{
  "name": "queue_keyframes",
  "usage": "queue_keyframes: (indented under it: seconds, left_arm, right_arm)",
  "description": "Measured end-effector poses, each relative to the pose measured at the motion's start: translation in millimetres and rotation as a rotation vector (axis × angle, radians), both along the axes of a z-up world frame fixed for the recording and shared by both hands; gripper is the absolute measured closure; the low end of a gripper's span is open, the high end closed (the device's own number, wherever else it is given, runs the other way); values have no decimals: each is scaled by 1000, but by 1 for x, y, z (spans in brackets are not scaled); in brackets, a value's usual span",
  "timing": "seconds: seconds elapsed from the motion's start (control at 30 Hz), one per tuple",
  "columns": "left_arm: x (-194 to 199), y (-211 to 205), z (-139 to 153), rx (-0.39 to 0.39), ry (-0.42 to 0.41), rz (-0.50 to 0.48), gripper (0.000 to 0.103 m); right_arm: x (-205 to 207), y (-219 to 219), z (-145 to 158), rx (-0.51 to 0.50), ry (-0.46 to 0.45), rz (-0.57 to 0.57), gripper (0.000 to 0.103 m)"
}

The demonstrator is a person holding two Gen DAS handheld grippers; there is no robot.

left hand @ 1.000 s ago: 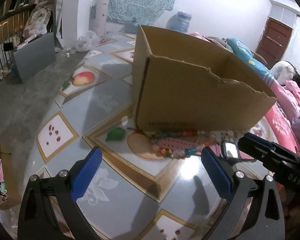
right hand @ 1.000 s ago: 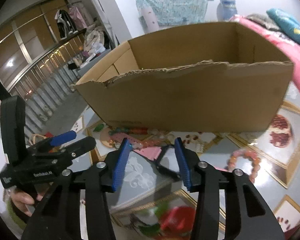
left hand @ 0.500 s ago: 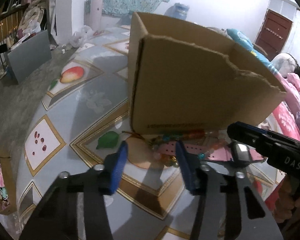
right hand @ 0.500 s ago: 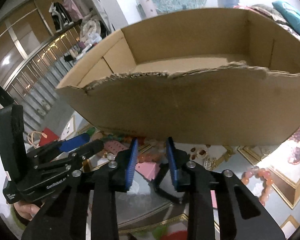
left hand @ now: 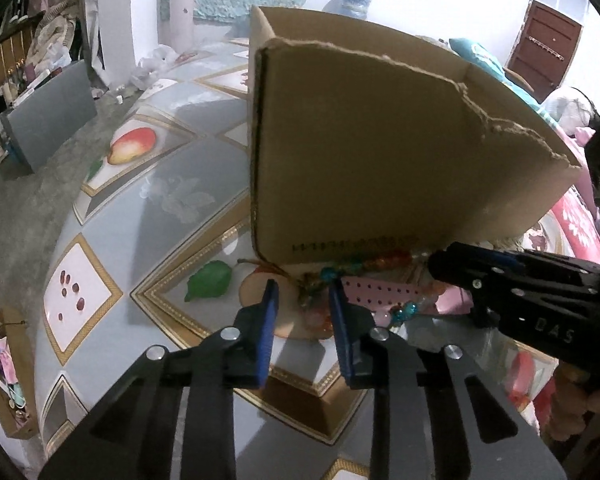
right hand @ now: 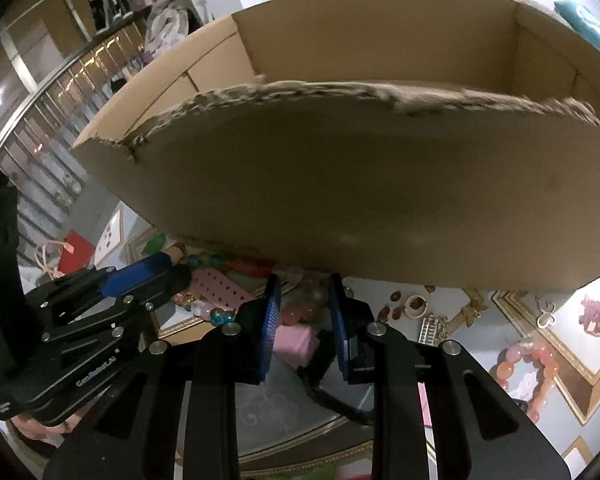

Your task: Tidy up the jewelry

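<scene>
Barely begun | cardboard box (right hand: 380, 184) looks empty (floor partly hidden) | 2 grippers: left gripper (left hand: 302, 312), right gripper (right hand: 303, 312), narrowed over beaded jewelry (left hand: 384, 262), pinching nothing yet.

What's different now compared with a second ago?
Both grippers have come closer to the jewelry heap by the cardboard box. The left gripper and right gripper have just been closing, beads between their jaws, a grip not clear. Box and jewelry stayed put.
</scene>
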State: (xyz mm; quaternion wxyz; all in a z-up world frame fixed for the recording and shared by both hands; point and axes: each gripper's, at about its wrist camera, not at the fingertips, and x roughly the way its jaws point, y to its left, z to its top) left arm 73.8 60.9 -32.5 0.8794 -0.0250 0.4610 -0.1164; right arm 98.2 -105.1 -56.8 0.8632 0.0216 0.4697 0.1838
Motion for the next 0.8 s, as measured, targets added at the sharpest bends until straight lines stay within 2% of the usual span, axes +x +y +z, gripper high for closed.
queue_keyframes:
  seconds: [0.37, 0.43, 0.47, 0.53, 0.57, 0.6, 0.8]
  left_arm:
    - [-14, 2, 1, 1, 34, -11, 78]
    - [-14, -2, 1, 21, 24, -15, 78]
    - [-13, -5, 1, 29, 19, -19, 78]
    - [-13, -11, 1, 47, 4, -29, 78]
    - [-14, -13, 1, 54, -5, -35, 84]
    - [-14, -14, 1, 52, -5, -34, 94]
    - [-18, -8, 8, 2, -29, -24, 94]
  right_arm:
    - [-3, 19, 0, -98, -16, 35, 80]
    - [-6, 25, 0, -139, -34, 52, 84]
    - [-5, 29, 0, -146, -38, 58, 91]
    - [-6, 32, -1, -138, -39, 67, 94]
    - [-7, 33, -1, -142, -45, 71, 96]
    - [-9, 34, -1, -144, -52, 72, 96]
    - [-17, 27, 8, -93, -73, 76, 96]
